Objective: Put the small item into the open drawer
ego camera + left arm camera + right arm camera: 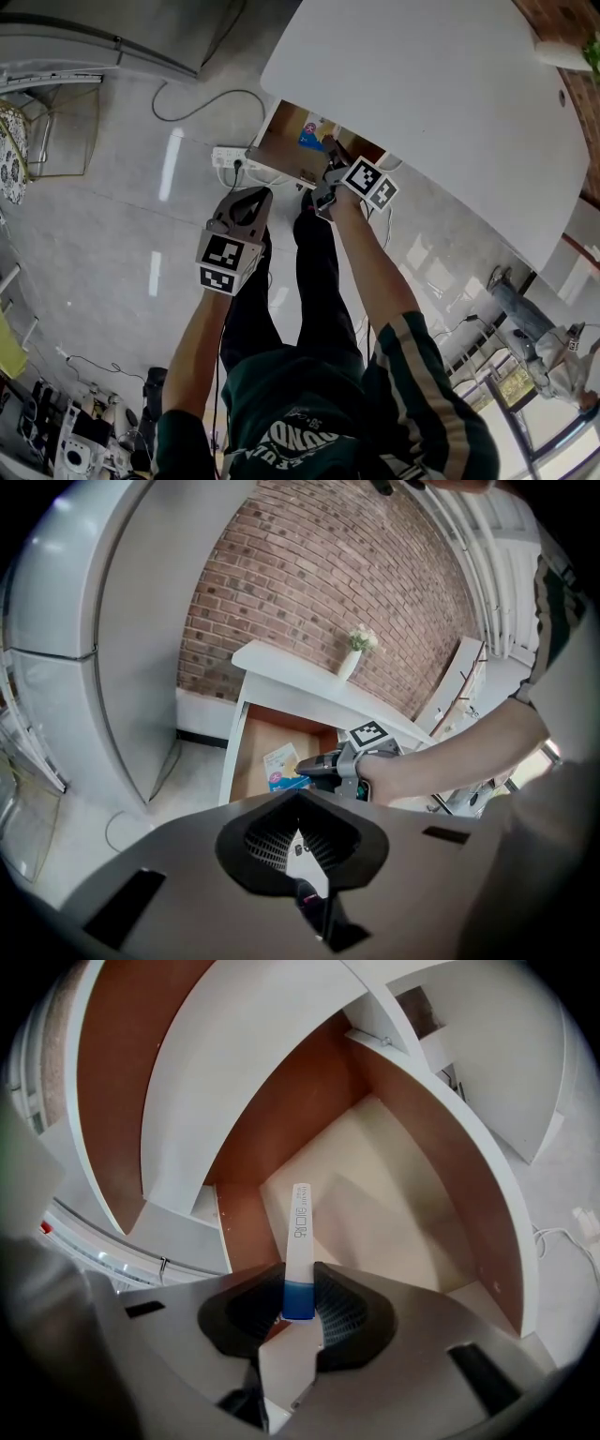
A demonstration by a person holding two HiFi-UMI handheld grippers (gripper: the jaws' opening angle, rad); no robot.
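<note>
Packet (298, 1241), flat and white with a blue end, sits edge-on in the right gripper (300, 1286), whose jaws clamp that blue end while the white length points into the open drawer (394, 1213), over its pale bottom. Left gripper (300, 813) hangs short of the drawer front, jaws together on nothing. A white desk (450, 103) tops the drawer, and a power strip (230, 157) lies on the floor beside it.

Two tongs (298, 844) (298, 1299), one drawer (384, 1208), one packet (299, 1241), one desk (422, 94), one vase (349, 664).
</note>
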